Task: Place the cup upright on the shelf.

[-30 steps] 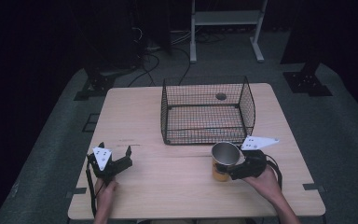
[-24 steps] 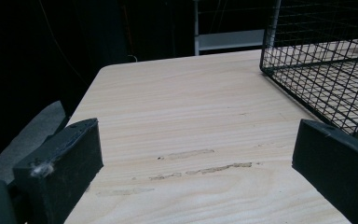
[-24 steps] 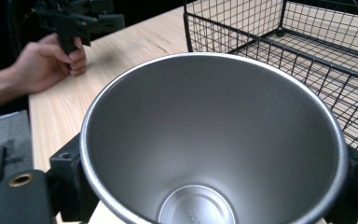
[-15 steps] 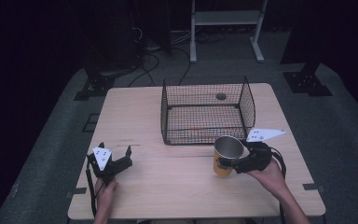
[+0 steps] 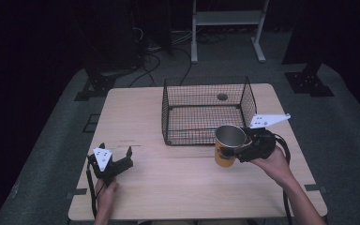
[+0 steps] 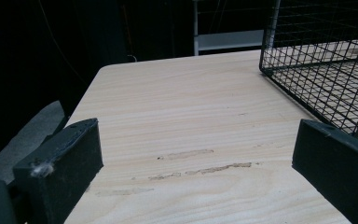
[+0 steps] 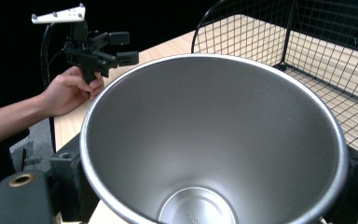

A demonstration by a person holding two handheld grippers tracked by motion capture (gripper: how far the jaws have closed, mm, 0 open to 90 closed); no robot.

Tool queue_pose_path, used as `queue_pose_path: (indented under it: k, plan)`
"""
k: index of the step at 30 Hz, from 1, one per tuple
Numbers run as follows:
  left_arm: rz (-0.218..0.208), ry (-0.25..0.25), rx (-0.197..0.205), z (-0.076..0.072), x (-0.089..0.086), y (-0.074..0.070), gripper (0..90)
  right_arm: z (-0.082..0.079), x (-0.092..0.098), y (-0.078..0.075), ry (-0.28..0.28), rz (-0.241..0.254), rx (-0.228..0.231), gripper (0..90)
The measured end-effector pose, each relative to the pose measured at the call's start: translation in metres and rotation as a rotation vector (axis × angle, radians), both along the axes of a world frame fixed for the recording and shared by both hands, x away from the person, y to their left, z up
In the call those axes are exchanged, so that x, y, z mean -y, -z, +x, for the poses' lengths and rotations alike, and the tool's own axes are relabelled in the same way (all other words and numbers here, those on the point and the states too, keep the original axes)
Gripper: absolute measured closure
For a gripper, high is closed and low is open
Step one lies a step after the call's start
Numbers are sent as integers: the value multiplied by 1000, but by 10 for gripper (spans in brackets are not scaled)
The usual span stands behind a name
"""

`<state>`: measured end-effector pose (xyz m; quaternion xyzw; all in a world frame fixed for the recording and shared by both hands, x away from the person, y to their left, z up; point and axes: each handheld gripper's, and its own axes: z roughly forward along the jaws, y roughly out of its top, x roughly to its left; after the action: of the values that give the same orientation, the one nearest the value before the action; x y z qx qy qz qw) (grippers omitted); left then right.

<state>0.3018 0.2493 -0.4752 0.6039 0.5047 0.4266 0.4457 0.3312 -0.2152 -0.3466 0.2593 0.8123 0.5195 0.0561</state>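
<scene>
- Cup (image 5: pixel 228 145) first: a metal tumbler with a brushed silver inside and a yellow-orange outer wall, held just above the table (image 5: pixel 187 187) at its right front, close to the near wall of the wire basket (image 5: pixel 206 110).
- Right gripper (image 5: pixel 244 144) pinches the cup across its upper body, a black jaw on either side of the rim as seen in the right gripper view (image 7: pixel 214 140); the cup is tilted slightly, mouth toward the camera.
- Handling, as a judgement: rigid and thin-walled, empty inside, so probably light; it should not deform or break under the jaws. The smooth, tapered wall could slide in a loose grip, so a hold just under the rolled rim, where the cup is widest and stiffest, looks soundest.
- Writing: faint embossed marks on the inner base are too small to read; a dark patch on the outer wall is also illegible.
- Left gripper (image 5: pixel 117 161) rests at the table's left front with its jaws spread wide, holding nothing, well apart from the cup.
- Basket beyond stands empty, its mesh open-topped.
</scene>
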Motion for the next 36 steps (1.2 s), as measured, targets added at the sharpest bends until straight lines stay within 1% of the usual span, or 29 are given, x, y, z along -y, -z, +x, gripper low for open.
queue_pose_path:
  k: [4, 7, 8, 9, 14, 20, 21, 25, 26, 27, 29, 30, 31, 33, 36]
  plan:
    - [2, 0, -2, 0, 0, 0, 8, 4, 0, -5, -6, 8, 0, 125]
    - [1, 0, -2, 0, 0, 0, 8, 9, -1, -12, -7, 1, 2, 125]
    - [1, 0, -1, 0, 0, 0, 8, 9, -1, -12, -7, 1, 2, 125]
    - [1, -1, 0, 0, 0, 0, 8, 12, -1, -15, -8, 5, 0, 125]
    - [1, 0, -1, 0, 0, 0, 8, 17, -2, -21, -9, 1, 2, 125]
    - [1, 0, -2, 0, 0, 0, 8, 27, -4, -27, -18, 22, -7, 125]
    - [0, 0, -2, 0, 0, 0, 8, 28, -5, -28, -18, 19, -2, 125]
    - [0, -1, -2, 0, 0, 0, 8, 35, -7, -31, -21, 11, -6, 125]
    - [0, 0, -1, 0, 0, 0, 8, 40, -8, -33, -18, 4, -6, 125]
    - [-1, 0, -1, 0, 0, 0, 8, 40, -8, -33, -18, 4, -6, 125]
    - [-1, 0, 0, 0, 0, 0, 8, 45, -9, -35, -16, -3, -5, 125]
    - [-1, 0, -1, 0, 0, 0, 8, 50, -10, -37, -14, -8, -5, 125]
    - [-1, 0, -1, 0, 0, 0, 8, 50, -10, -37, -14, -8, -5, 125]
    - [-1, 1, -1, 0, 0, 0, 8, 55, -12, -38, -11, -6, -12, 125]
    - [-1, 1, -1, 0, 0, 0, 8, 64, -16, -40, -10, -28, -7, 125]
